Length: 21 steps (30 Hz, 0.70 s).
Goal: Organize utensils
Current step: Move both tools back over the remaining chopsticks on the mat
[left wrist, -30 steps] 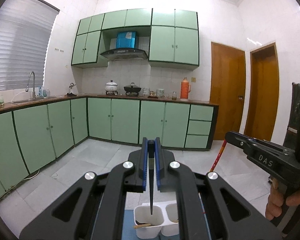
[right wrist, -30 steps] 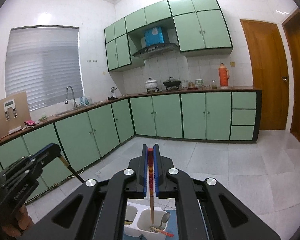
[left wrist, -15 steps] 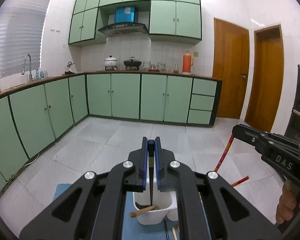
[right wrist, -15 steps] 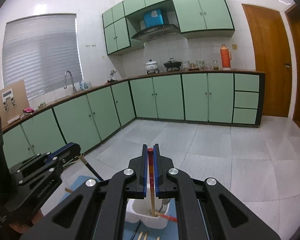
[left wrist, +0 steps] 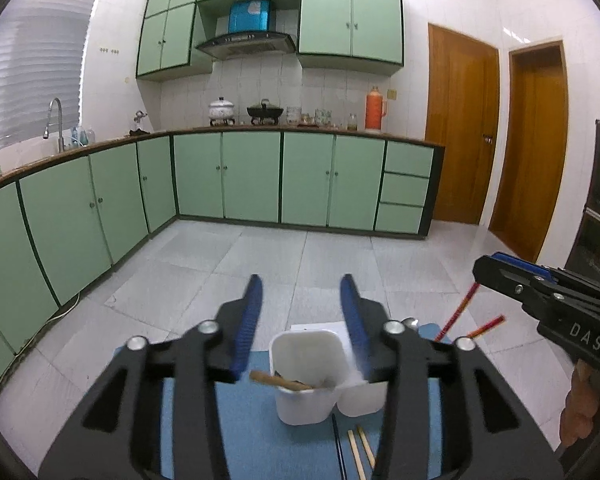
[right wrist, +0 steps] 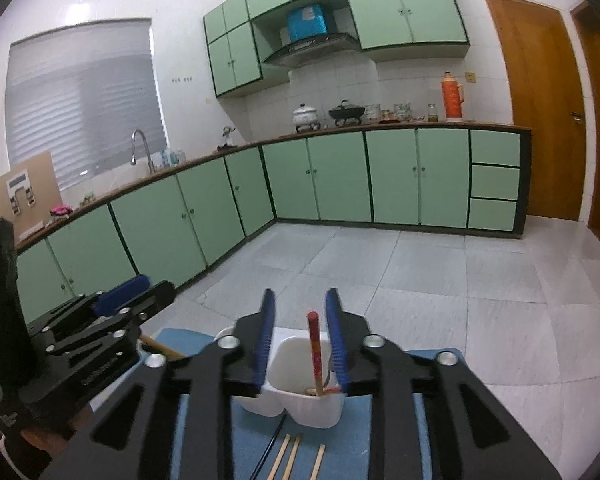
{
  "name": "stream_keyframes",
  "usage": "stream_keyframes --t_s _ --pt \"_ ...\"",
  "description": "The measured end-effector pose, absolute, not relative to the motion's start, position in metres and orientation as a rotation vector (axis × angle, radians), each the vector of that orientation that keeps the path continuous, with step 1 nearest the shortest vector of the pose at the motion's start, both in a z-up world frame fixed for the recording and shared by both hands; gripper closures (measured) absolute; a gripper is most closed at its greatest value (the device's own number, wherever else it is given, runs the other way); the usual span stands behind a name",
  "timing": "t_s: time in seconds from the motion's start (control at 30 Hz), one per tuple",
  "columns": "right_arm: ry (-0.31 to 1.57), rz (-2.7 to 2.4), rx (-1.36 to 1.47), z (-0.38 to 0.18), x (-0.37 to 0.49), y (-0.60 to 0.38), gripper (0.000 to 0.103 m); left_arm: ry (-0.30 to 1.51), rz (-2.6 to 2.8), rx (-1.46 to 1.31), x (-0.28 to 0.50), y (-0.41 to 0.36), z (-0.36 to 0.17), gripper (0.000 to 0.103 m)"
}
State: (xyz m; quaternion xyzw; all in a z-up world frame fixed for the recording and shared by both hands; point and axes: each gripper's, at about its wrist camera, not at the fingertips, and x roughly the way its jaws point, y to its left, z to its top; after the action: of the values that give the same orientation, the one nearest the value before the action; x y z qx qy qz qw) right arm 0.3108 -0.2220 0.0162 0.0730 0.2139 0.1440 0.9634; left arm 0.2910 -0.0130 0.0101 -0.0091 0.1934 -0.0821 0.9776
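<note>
Left tongs (left wrist: 302, 294) just opened, nothing between pads; white holder (left wrist: 306, 376) stands below them on blue mat (left wrist: 252, 440). Right tongs (right wrist: 300, 312) just opened; red chopstick (right wrist: 314, 350) stands free between pads, in holder's compartment. Loose chopsticks (right wrist: 290, 460) lie on mat, nearer than holder.

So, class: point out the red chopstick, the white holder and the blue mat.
red chopstick (right wrist: 314, 350), right wrist view, mid shaft
white holder (right wrist: 300, 354), right wrist view, inner back wall
blue mat (left wrist: 260, 440), left wrist view, bare patch
</note>
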Motion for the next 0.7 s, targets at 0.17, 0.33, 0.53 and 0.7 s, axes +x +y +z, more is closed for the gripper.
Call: stream_keyframes --t_s 0.17,0.33,0.53,0.7 --pt "0.373 0.255 0.177 0.023 0.28 -0.235 0.045 0.329 -0.15 -0.042 0.255 -0.004 0.018 0.029" --pt "0.346 0.226 0.195 0.015 0.24 -0.243 0.027 0.31 -0.137 -0.053 0.212 0.0 0.01 0.016" --pt "0.367 0.18 0.196 -0.014 0.196 -0.244 0.018 0.347 -0.129 -0.046 0.172 0.001 -0.016 0.012" --pt "0.412 0.16 0.185 -0.038 0.17 -0.238 0.016 0.408 -0.135 -0.03 0.152 0.002 -0.04 0.01"
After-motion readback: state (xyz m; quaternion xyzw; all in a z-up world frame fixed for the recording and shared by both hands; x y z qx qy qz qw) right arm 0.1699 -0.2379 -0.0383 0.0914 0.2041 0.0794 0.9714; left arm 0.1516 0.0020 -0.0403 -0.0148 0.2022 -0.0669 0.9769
